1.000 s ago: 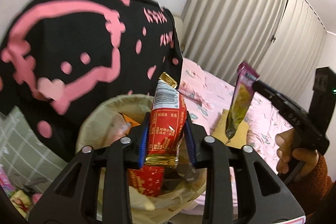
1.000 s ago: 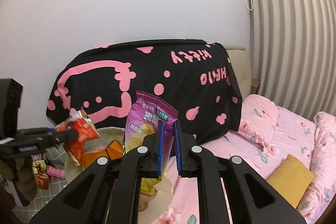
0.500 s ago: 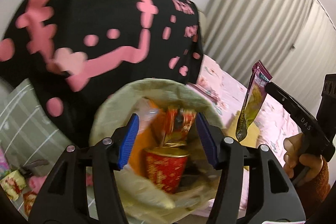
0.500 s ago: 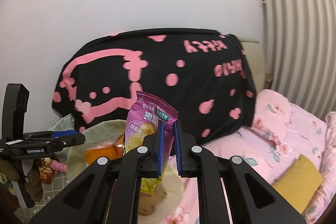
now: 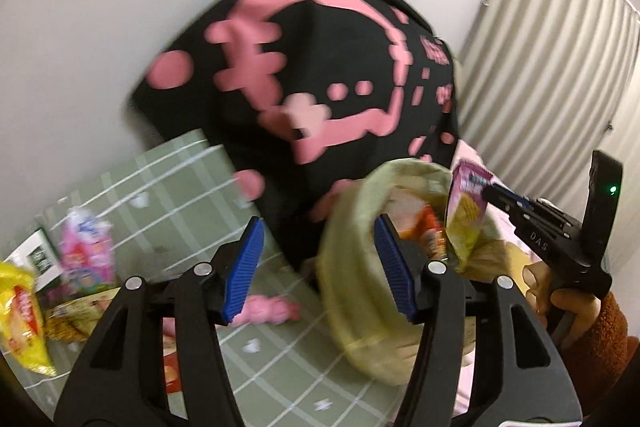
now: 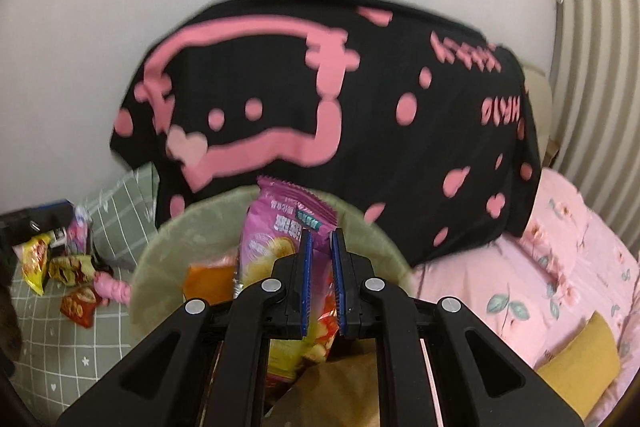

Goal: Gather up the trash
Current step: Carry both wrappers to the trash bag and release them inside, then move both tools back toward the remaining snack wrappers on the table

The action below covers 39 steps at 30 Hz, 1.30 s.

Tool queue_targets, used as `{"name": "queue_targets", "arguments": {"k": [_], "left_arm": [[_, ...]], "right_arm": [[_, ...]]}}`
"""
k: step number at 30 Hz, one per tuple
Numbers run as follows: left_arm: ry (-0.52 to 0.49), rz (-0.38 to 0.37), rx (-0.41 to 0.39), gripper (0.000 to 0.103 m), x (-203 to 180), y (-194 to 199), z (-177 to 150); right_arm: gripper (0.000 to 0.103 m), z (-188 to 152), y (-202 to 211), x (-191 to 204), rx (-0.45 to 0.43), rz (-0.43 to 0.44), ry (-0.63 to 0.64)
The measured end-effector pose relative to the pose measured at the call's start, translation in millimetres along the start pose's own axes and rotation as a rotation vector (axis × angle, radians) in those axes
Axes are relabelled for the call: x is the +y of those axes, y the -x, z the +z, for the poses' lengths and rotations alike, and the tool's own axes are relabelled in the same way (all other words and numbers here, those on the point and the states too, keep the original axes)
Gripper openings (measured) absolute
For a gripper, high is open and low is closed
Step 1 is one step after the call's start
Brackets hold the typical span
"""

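My left gripper (image 5: pixel 319 267) stands open with nothing between its blue pads (image 5: pixel 244 267); it sits left of the bin, over the green checked cloth (image 5: pixel 168 195). The bin (image 5: pixel 352 267), lined with a pale green bag, holds several wrappers, among them an orange one (image 6: pixel 208 277). My right gripper (image 6: pixel 322 279) is shut on a purple chip packet (image 6: pixel 280 227), which hangs over the bin's mouth (image 6: pixel 360 223). The left wrist view shows that packet (image 5: pixel 466 215) at the bin's right rim, in the right gripper (image 5: pixel 494 193) that a hand (image 5: pixel 560 291) holds.
Loose trash lies on the checked cloth at left: a yellow packet (image 5: pixel 20 315), a pink packet (image 5: pixel 86 251), a red packet (image 6: pixel 80 303) and a pink bundle (image 6: pixel 112 287). A black cloth with pink print (image 6: pixel 360 107) hangs behind the bin. A pink bed (image 6: pixel 540 267) with a yellow cushion (image 6: pixel 580 367) lies right.
My left gripper opened and let the red packet fall into the bin, then swung left off the bin. My right gripper came down over the bin with the purple packet.
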<state>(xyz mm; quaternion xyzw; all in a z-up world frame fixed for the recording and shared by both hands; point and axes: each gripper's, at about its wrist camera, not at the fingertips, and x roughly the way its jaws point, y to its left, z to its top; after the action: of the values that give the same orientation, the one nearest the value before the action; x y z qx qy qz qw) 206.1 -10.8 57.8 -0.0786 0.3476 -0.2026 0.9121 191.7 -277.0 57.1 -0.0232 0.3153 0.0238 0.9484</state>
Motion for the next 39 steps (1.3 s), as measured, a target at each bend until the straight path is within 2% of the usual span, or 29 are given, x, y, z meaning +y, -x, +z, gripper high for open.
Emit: {"name": "queue_targets", "arguments": {"k": [4, 6, 16, 17, 19, 20, 23, 27, 30, 33, 36, 39], "left_arm": [[0.067, 0.05, -0.015, 0.054, 36, 18, -11], [0.101, 0.072, -0.018, 0.054, 54, 26, -17], [0.229, 0.214, -0.036, 0.054, 136, 69, -53], [0.24, 0.229, -0.044, 0.054, 144, 73, -56], [0.275, 0.265, -0.057, 0.054, 163, 83, -63], [0.294, 0.278, -0.062, 0.054, 173, 87, -66], [0.331, 0.315, -0.085, 0.055, 197, 99, -74], [0.339, 0.354, -0.108, 0.058, 221, 110, -80], [0.336, 0.372, -0.118, 0.058, 239, 117, -83], [0.327, 0.356, -0.11, 0.058, 250, 118, -84], [0.284, 0.339, -0.068, 0.058, 256, 108, -84], [0.219, 0.357, 0.009, 0.058, 258, 89, -84]], "right_arm": [[0.011, -16, -25, 13, 0.126, 0.005, 0.039], [0.011, -21, -31, 14, 0.158, 0.008, 0.035], [0.012, -25, -32, 21, 0.182, -0.027, -0.02], [0.013, -25, -30, 22, 0.179, -0.03, -0.025], [0.026, -26, -27, 24, 0.178, -0.02, -0.034], [0.038, -26, -23, 25, 0.172, -0.013, -0.037], [0.041, -25, -8, 34, 0.139, -0.007, -0.032], [0.041, -17, 8, 50, 0.09, -0.006, -0.025], [0.041, -9, 18, 70, 0.046, 0.034, -0.03], [0.041, -4, 18, 97, 0.03, 0.084, -0.013], [0.041, -3, 15, 125, 0.035, 0.135, 0.012], [0.041, -9, 7, 163, 0.052, 0.196, 0.058]]}}
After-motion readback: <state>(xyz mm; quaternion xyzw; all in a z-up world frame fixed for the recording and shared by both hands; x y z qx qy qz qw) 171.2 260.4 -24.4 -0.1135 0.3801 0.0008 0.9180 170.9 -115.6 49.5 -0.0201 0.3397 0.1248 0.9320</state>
